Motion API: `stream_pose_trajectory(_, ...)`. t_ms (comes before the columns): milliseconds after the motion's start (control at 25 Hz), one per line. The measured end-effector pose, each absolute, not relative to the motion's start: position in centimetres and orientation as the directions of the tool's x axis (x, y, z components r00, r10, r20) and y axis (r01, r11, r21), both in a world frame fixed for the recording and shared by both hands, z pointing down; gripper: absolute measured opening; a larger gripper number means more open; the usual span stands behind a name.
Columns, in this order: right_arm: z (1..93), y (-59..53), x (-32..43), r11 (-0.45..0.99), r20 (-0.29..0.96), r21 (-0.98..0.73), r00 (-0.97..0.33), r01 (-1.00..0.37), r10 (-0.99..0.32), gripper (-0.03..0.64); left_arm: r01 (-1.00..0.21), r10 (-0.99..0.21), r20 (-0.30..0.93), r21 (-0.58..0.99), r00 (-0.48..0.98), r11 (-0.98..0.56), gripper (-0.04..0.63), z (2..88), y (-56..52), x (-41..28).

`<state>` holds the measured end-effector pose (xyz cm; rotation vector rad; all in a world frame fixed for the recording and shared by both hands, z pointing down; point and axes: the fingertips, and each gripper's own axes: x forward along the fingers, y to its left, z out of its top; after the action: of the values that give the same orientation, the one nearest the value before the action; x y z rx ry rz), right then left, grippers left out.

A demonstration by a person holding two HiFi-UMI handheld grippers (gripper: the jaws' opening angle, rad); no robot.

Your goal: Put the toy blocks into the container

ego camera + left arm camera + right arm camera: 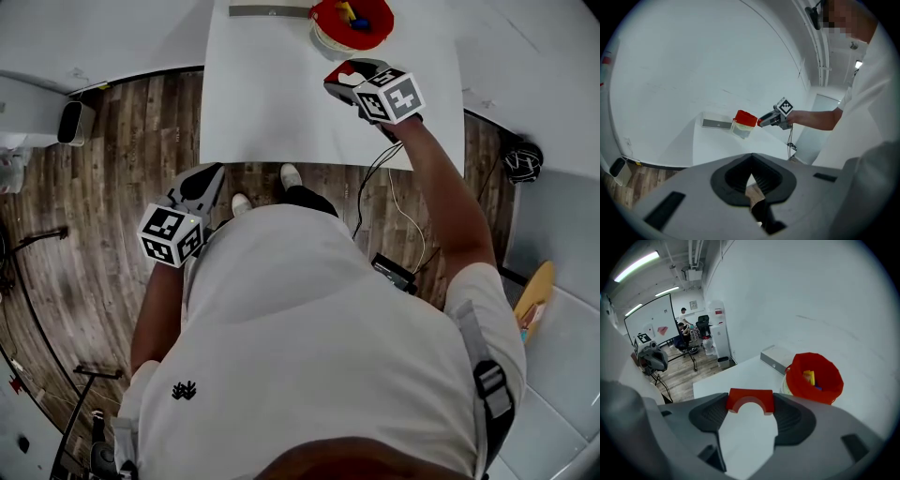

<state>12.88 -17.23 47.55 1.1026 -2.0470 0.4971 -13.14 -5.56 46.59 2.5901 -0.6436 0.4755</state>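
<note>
My right gripper (345, 79) hovers over the white table (272, 103), shut on a red arch-shaped toy block (750, 401) that spans its two jaws. Just beyond it to the right stands the red container (814, 377), open at the top, with a yellow block (809, 377) and a bit of blue inside. The container (352, 21) sits near the table's far edge. My left gripper (202, 183) hangs off the table at the person's side, over the wooden floor, shut and holding nothing. From the left gripper view the container (744, 123) and the right gripper (772, 119) show far off.
A flat grey box (270, 11) lies at the table's far edge, left of the container. A cable (375, 178) hangs off the near table edge by the person's feet. A small white bin (73, 122) stands on the floor at left. People sit far back in the room (683, 329).
</note>
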Motion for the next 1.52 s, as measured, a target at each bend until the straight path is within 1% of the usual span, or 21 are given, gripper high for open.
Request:
stream_pose_trajectory(200, 44.6, -20.1, 16.5, 0.620, 0.769, 0.056, -0.362, -0.783, -0.527, 0.304, -0.517, -0.379, 0.413, 0.304, 0.828, -0.800, 0.006, 46.0, -6.8, -9.8)
stream_pose_trajectory(400, 43.2, -23.8, 20.0, 0.692, 0.781, 0.083, -0.384, -0.717, -0.492, 0.304, -0.557, -0.431, 0.398, 0.290, 0.810, -0.779, 0.006, 45.0, -8.3, -6.8)
stream_pose_trajectory(520, 43.9, -26.1, 21.9, 0.748, 0.808, 0.105, -0.382, -0.655, -0.448, 0.304, -0.594, -0.463, 0.411, 0.289, 0.785, -0.751, 0.006, 45.8, -8.9, -5.7)
stream_pose_trajectory(800, 47.3, -31.1, 25.7, 0.858, 0.878, 0.152, -0.331, -0.491, -0.345, 0.305, -0.669, -0.527, 0.437, 0.292, 0.729, -0.683, 0.006, 47.0, -9.4, -2.8)
stream_pose_trajectory(1040, 51.3, -33.7, 26.8, 0.928, 0.936, 0.112, -0.276, -0.355, -0.218, 0.305, -0.730, -0.584, 0.451, 0.290, 0.675, -0.619, 0.006, 47.0, -10.3, -1.7)
stream_pose_trajectory(1200, 53.1, -34.2, 26.9, 0.943, 0.957, 0.077, -0.241, -0.324, -0.161, 0.305, -0.755, -0.601, 0.467, 0.294, 0.649, -0.587, 0.006, 46.8, -9.8, -1.7)
stream_pose_trajectory(1520, 55.4, -33.9, 27.7, 0.965, 0.995, 0.047, -0.067, -0.257, -0.067, 0.305, -0.766, -0.602, 0.484, 0.286, 0.635, -0.576, 0.006, 46.2, -9.3, -1.6)
